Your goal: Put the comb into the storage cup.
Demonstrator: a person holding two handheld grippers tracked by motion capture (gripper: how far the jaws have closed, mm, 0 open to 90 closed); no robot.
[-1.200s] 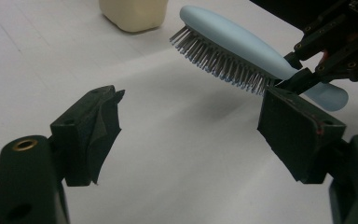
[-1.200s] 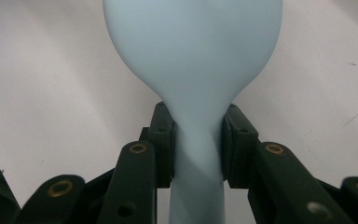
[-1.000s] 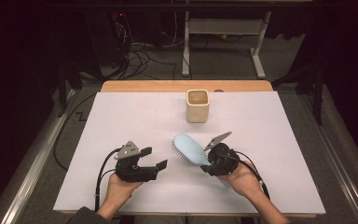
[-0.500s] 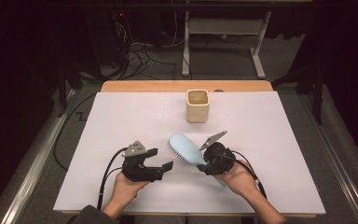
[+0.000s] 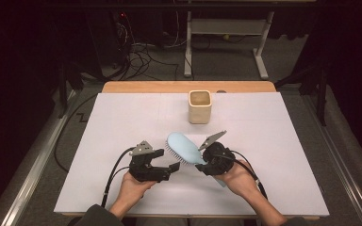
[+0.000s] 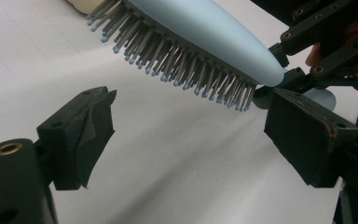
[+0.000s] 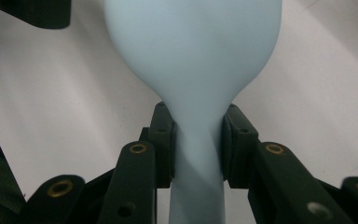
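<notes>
A light blue hairbrush [image 5: 183, 147] hangs above the white table, bristles facing down and toward my left side. My right gripper [image 5: 206, 162] is shut on the neck of the hairbrush [image 7: 198, 135], just below its oval head. In the left gripper view the hairbrush [image 6: 200, 32] slants across the top, its grey bristles pointing at my open left gripper [image 6: 189, 126]. That left gripper [image 5: 169, 170] sits low over the table, just left of the brush head, with nothing between its jaws. A beige square cup [image 5: 200, 106] stands upright at the far middle of the table.
White paper [image 5: 99, 136] covers the table, with a wooden edge [image 5: 146, 86] showing at the back. Cables trail from both grippers toward the near edge. Beyond the table lie a dark floor, tangled cables and a white desk frame [image 5: 226, 33].
My left gripper has moved right and forward, closing in on the brush head. The right gripper has shifted the hairbrush slightly left toward it.
</notes>
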